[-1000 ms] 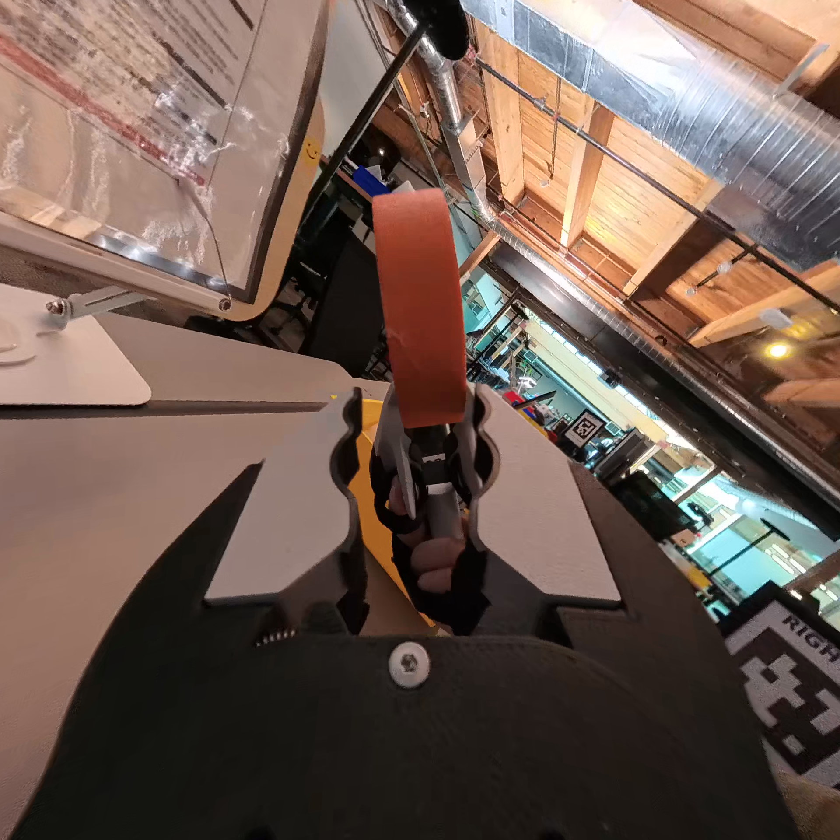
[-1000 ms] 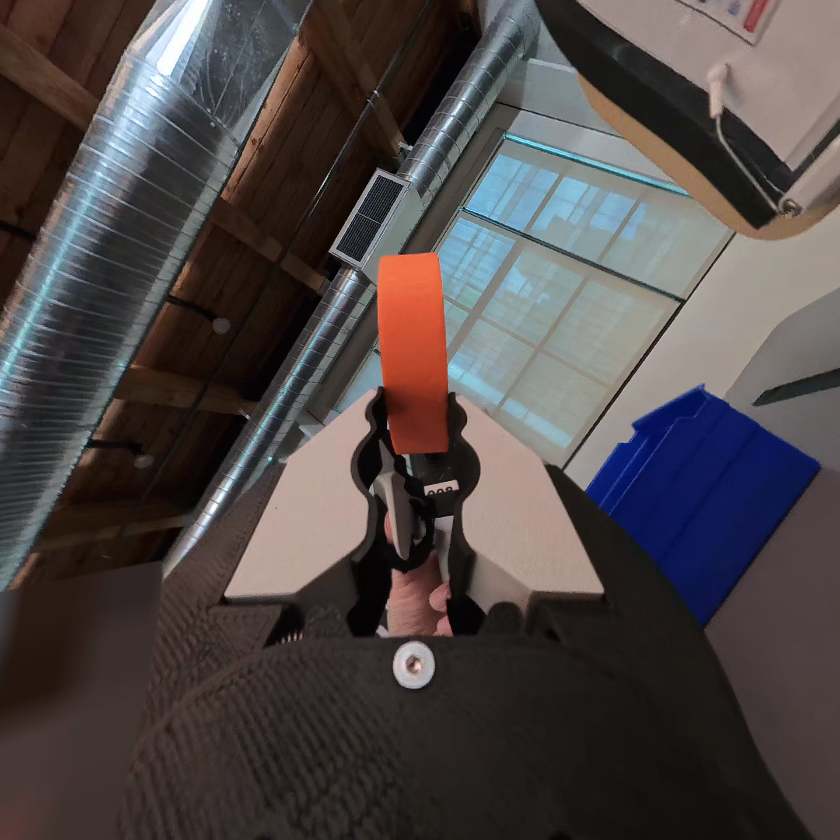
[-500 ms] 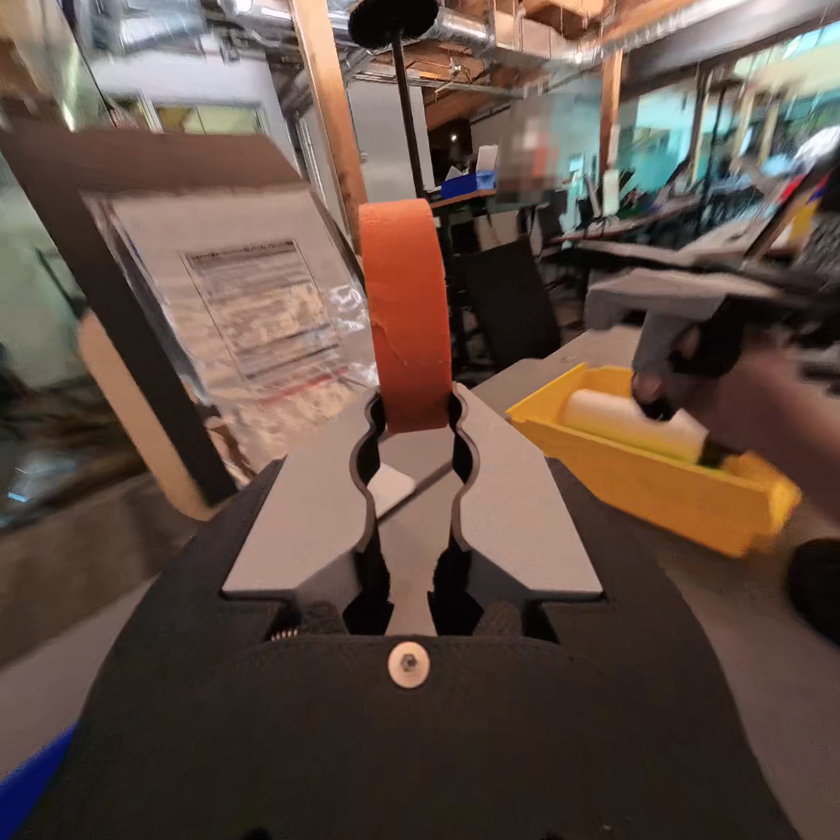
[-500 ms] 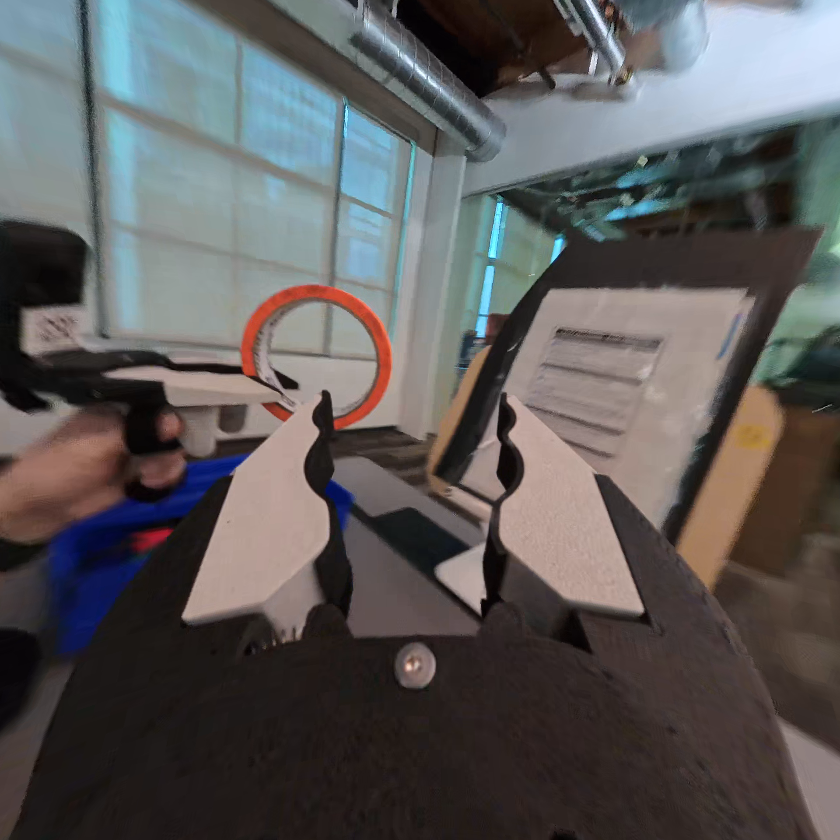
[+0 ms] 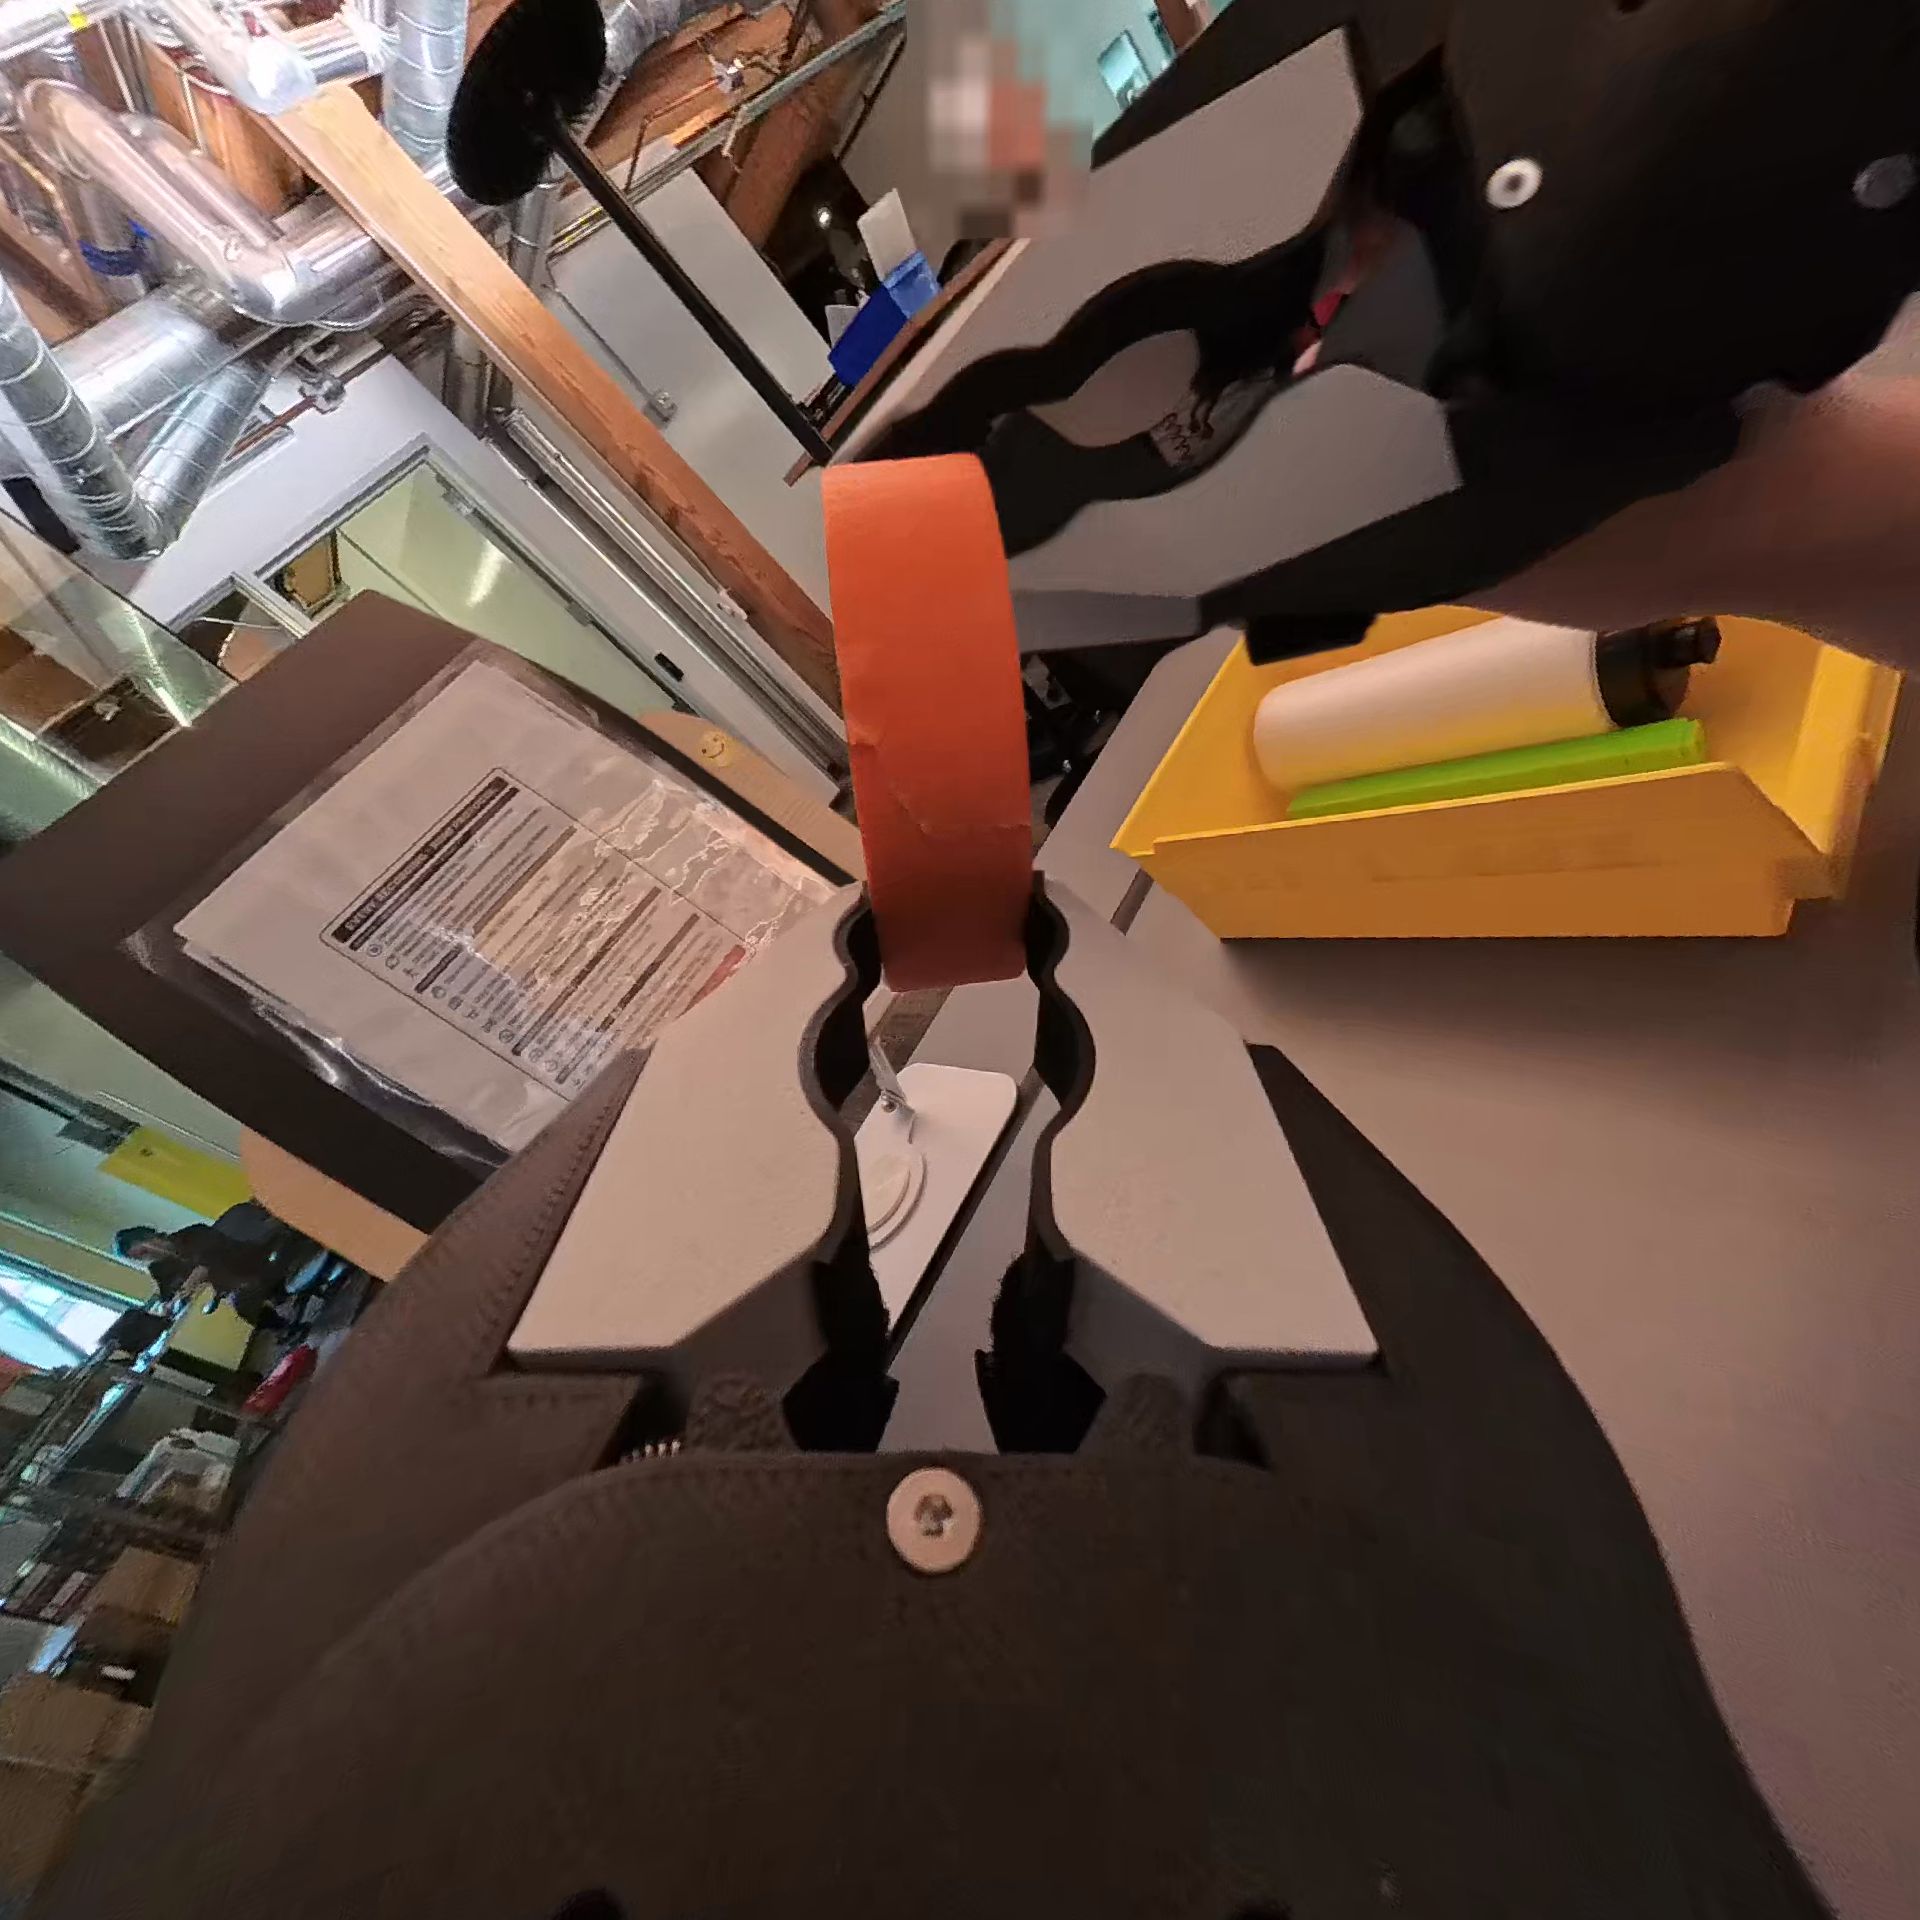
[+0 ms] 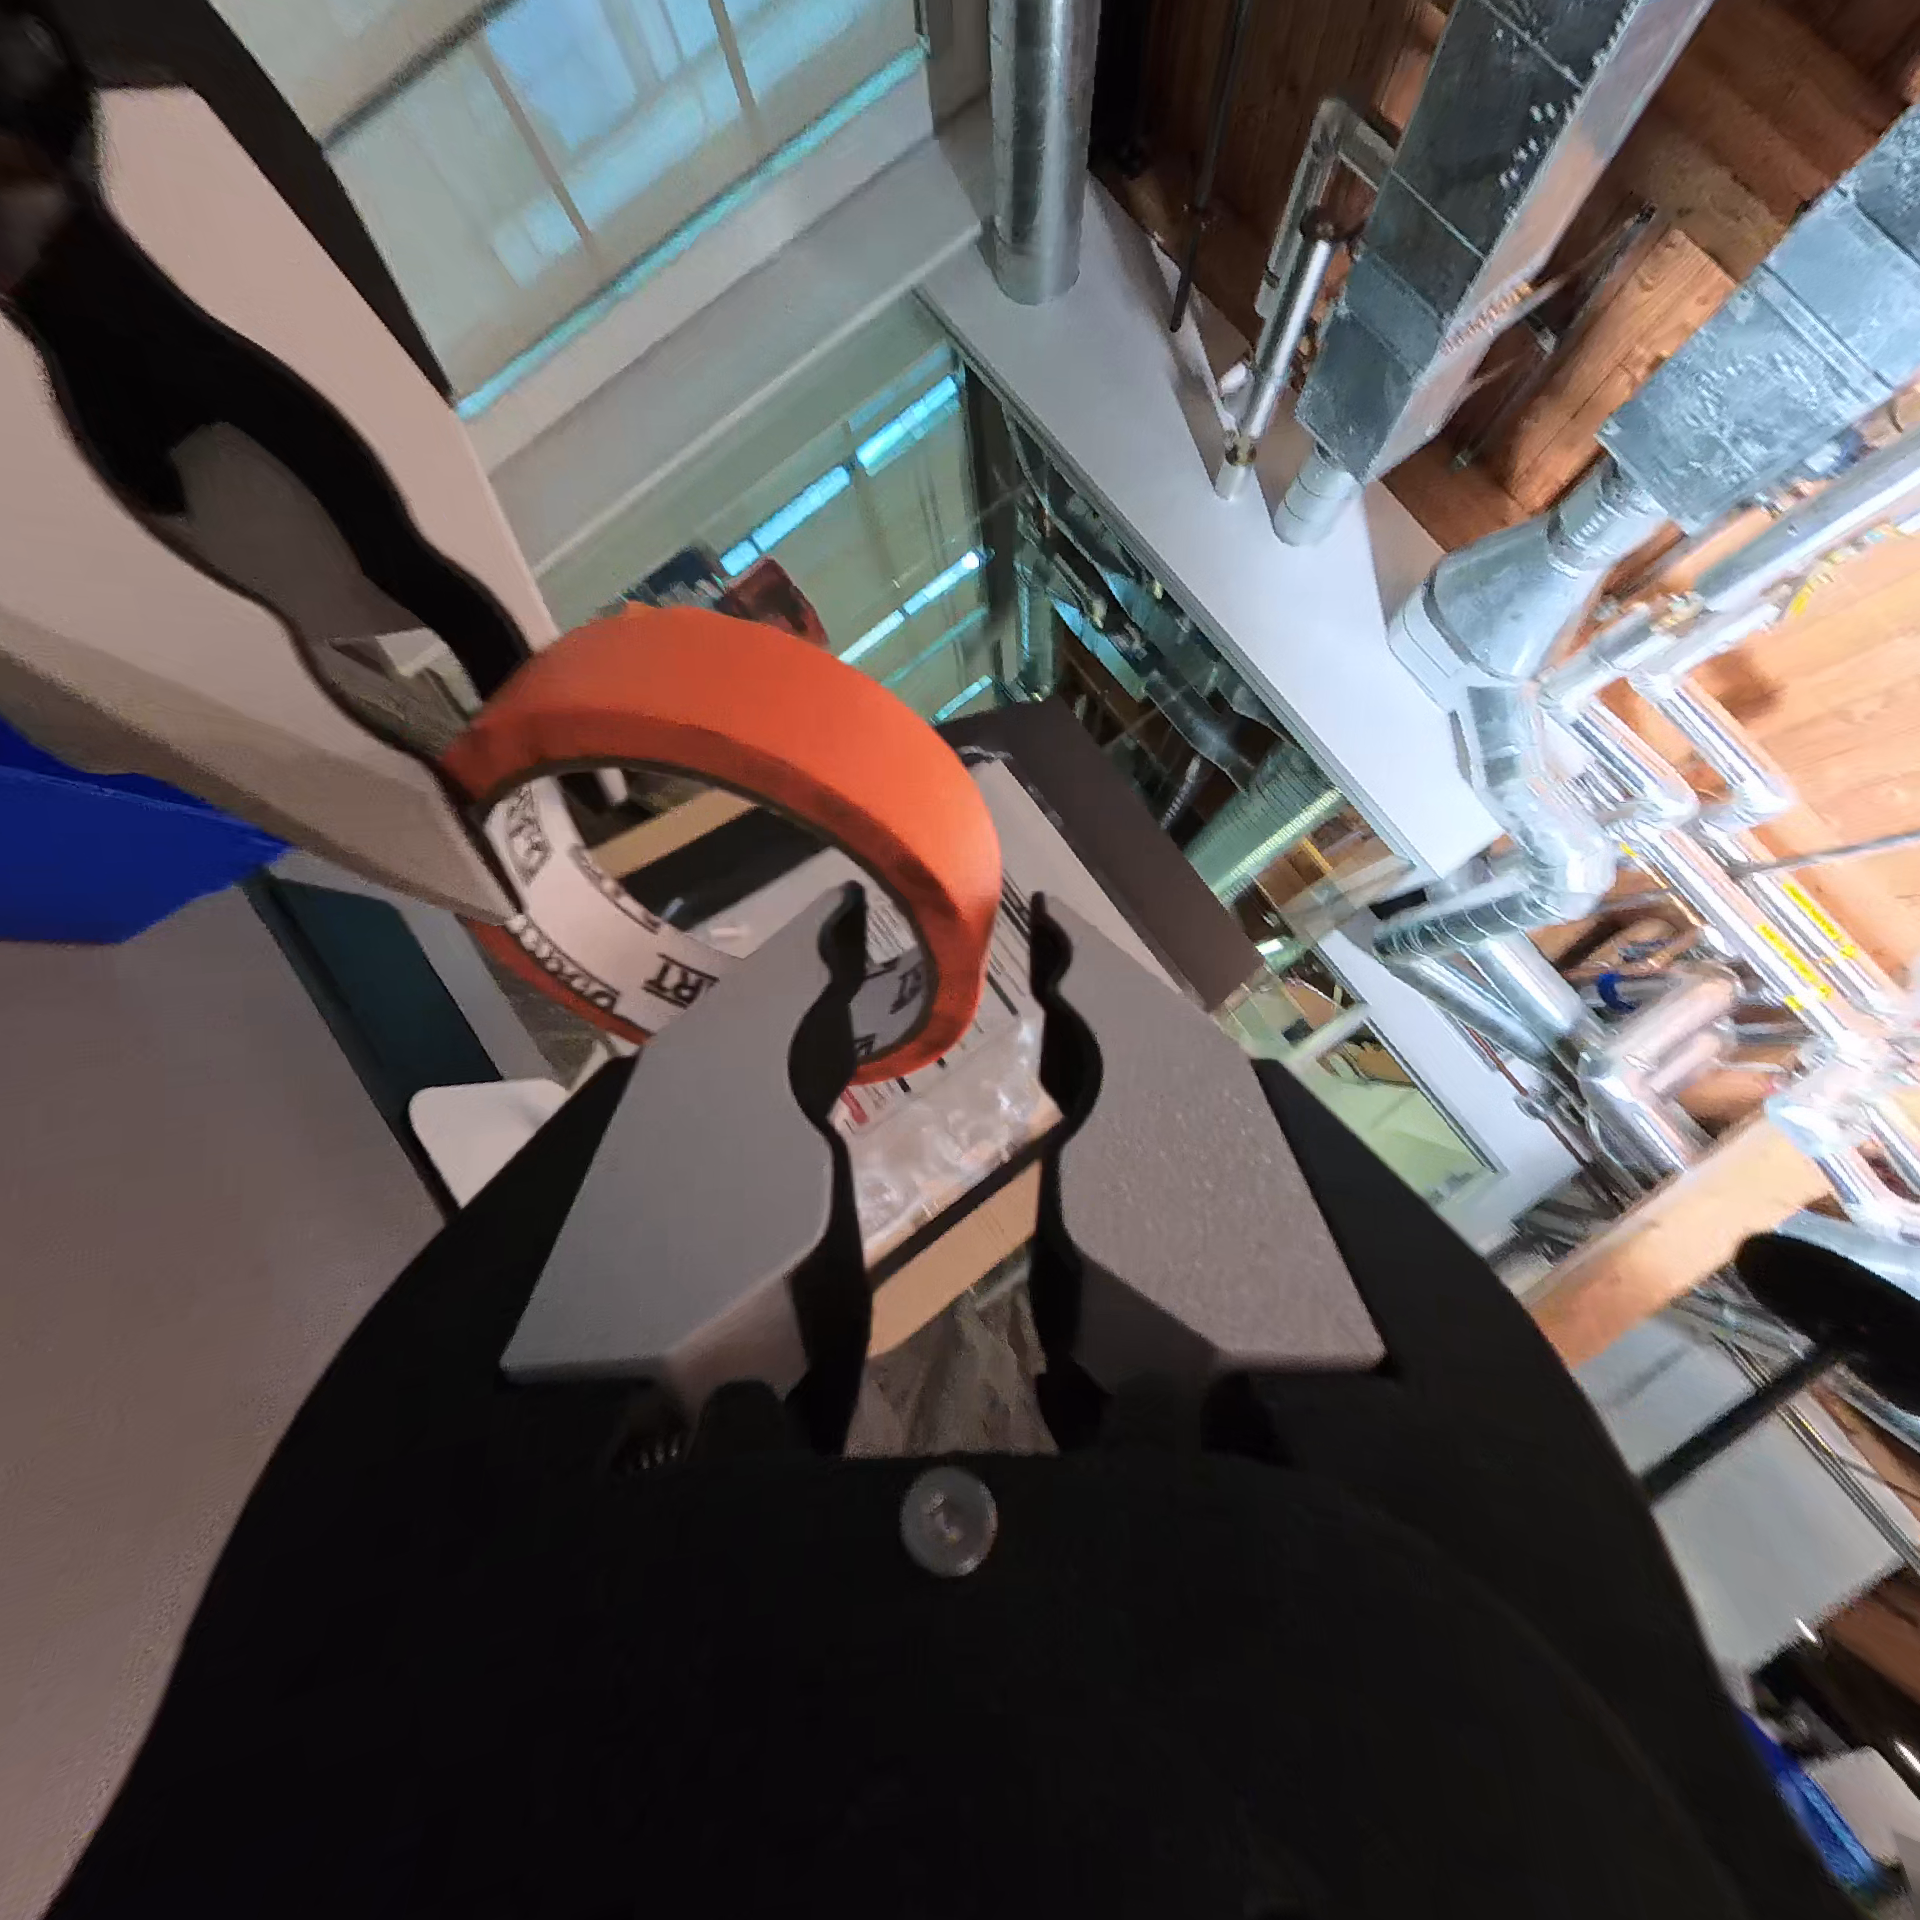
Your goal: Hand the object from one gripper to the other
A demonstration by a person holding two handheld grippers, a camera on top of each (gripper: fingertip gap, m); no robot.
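Observation:
An orange roll of tape stands on edge in my left gripper, which is shut on its near rim above the grey table. My right gripper comes in from the upper right, open, with its jaws around the roll's far rim. In the right wrist view the roll lies tilted. My right gripper is open and straddles the rim nearest it, with a gap showing beside the tape. The left gripper grips the opposite rim from the upper left.
A yellow bin at the right holds a white bottle and a green bar. A black-framed board with a printed sheet leans at the left, by a white base plate. A blue bin sits at the left. Spacing between my two grippers at the tips: around 7 cm.
One second ago my right gripper held the tape. Half a second ago my left gripper held it and the right was open and apart. Now the open right gripper straddles the roll's rim.

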